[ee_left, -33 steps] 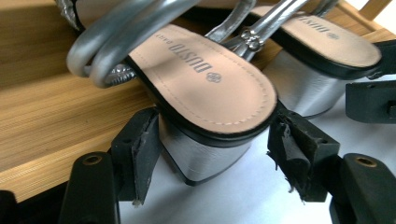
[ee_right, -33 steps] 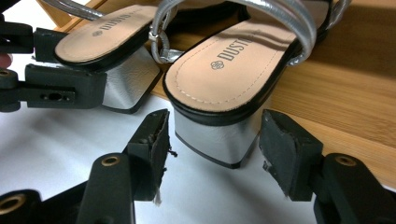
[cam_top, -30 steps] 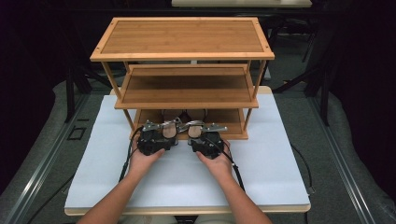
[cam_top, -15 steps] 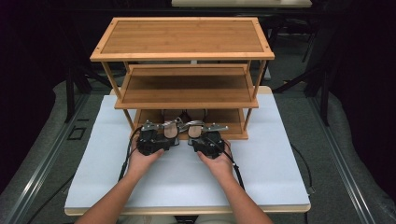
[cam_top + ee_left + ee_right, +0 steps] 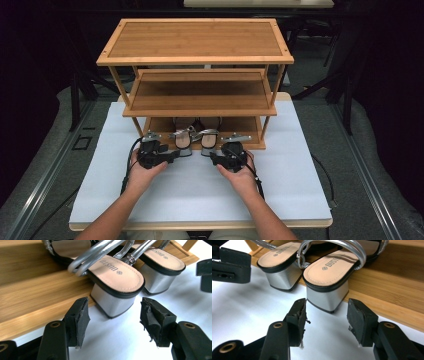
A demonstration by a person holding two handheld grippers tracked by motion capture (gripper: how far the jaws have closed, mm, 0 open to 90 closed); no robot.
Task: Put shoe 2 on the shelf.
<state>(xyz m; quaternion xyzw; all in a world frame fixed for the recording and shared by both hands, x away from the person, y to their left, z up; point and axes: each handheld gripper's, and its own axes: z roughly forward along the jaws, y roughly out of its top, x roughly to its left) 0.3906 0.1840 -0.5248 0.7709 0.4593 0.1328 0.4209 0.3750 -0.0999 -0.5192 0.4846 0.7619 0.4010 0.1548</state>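
A pair of silver block-heel sandals lies on the bottom shelf of the bamboo rack [image 5: 150, 131], heels hanging over its front edge above the white table. In the high view the left sandal [image 5: 183, 139] and the right sandal [image 5: 210, 138] lie side by side. My left gripper [image 5: 175, 156] is open just in front of the left sandal's heel. In the left gripper view that sandal [image 5: 117, 275] sits just beyond the open left gripper [image 5: 115, 302], touching neither jaw. My right gripper [image 5: 214, 159] is open too. Its own view has the right sandal [image 5: 329, 270] just past the open right gripper [image 5: 327, 303].
The rack has a middle shelf [image 5: 200, 97] and a top shelf [image 5: 195, 40], both bare. A white cover [image 5: 200, 195] spreads over the table around my hands. Cables trail from both grippers toward the near edge. Dark floor lies on either side.
Both grippers have drawn slightly apart and back toward the person, away from the sandals' heels. The sandals have stayed on the bottom shelf.
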